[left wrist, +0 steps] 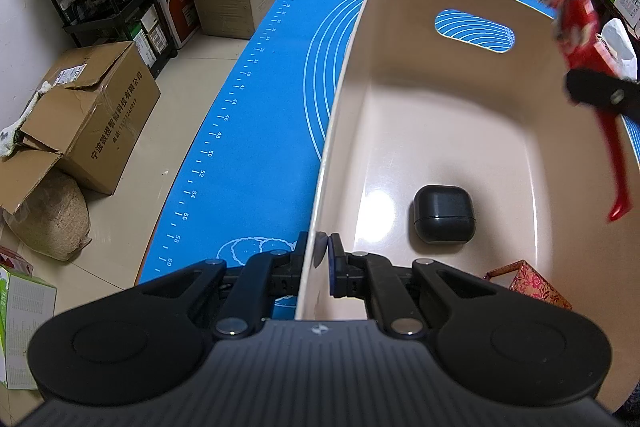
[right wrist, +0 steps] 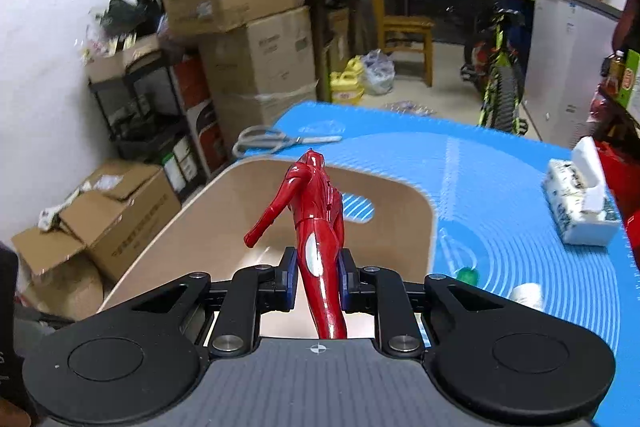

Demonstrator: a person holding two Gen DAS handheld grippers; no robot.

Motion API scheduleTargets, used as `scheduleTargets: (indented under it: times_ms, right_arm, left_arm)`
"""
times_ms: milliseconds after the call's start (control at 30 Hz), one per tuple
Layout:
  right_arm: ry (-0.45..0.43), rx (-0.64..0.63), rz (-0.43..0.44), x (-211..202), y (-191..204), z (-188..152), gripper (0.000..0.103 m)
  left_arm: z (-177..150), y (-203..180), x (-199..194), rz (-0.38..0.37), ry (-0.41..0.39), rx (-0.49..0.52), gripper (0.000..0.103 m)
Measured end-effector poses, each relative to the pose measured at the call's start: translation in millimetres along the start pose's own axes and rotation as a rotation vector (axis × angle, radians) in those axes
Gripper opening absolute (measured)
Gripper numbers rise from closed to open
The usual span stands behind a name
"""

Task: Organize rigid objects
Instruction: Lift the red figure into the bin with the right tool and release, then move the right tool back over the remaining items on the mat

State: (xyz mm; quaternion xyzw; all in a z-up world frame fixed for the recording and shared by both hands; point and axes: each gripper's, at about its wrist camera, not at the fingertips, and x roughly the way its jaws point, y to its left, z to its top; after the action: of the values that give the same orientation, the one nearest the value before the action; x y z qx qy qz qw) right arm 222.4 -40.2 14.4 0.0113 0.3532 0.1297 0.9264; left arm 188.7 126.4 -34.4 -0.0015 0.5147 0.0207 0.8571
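Red figure (right wrist: 318, 227) clamped at waist in right gripper (right wrist: 318, 277), above beige bin (left wrist: 400, 115) rim. Left gripper (left wrist: 322, 259) pinches bin wall, steadying. Best lower figure clear of earbud case (left wrist: 444, 219), then release.

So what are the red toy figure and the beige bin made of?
Red toy figure: probably hard moulded plastic, glossy, with sharp highlights along the body. Beige bin: likely smooth plastic too, thin-walled, with a cut-out handle and a soft sheen on its floor.
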Motion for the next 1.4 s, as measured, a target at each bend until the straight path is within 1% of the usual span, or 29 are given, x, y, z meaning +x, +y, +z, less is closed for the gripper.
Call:
scheduleTargets:
  times_ms: [367,600,767,833,900,933,967,1033,1100,1167,1400]
  right_arm:
    - [0.166,-0.033,0.008,40.2,30.1,-19.7,0.028]
    - [0.274,-0.076,0.012,56.6,41.8,-33.3,0.028]
    - [0.319,-0.070,0.010,61.9,41.8,-31.3,0.029]
    - [0.324,-0.062,0.014,62.1,41.0,-31.5,0.030]
    - [0.308,-0.055,0.017,61.1,40.0,-29.9,0.035]
    - [0.299,-0.055,0.014,59.9,39.5,-28.8,0.044]
    - [0.294,-0.056,0.016,58.7,39.5,-28.6,0.051]
    - [0.282,-0.058,0.018,56.3,39.2,-27.9,0.056]
    - [0.270,-0.059,0.021,52.2,38.5,-26.8,0.059]
    - [0.257,-0.055,0.024,46.9,36.6,-24.7,0.066]
    - [0.183,-0.020,0.024,17.7,23.0,-12.6,0.076]
  left_arm:
    - [0.1,-0.2,1.7,-0.005,0.003,0.000,0.010]
    - [1.0,-0.2,0.9,-0.008,0.005,-0.007,0.010]
    - [1.4,0.8,0.5,-0.010,0.006,-0.010,0.010]
    - [1.5,0.9,0.6,-0.011,0.007,-0.012,0.010]
    - [1.4,0.8,0.5,-0.012,0.007,-0.012,0.010]
    - [1.5,0.6,0.5,-0.012,0.007,-0.012,0.010]
    - [1.4,0.5,0.4,-0.011,0.007,-0.011,0.010]
    - [1.5,0.7,0.4,-0.011,0.007,-0.012,0.010]
    - [1.4,0.7,0.4,-0.012,0.007,-0.012,0.010]
    - [1.4,0.6,0.4,-0.012,0.007,-0.012,0.010]
    - [1.5,0.7,0.4,-0.011,0.007,-0.012,0.010]
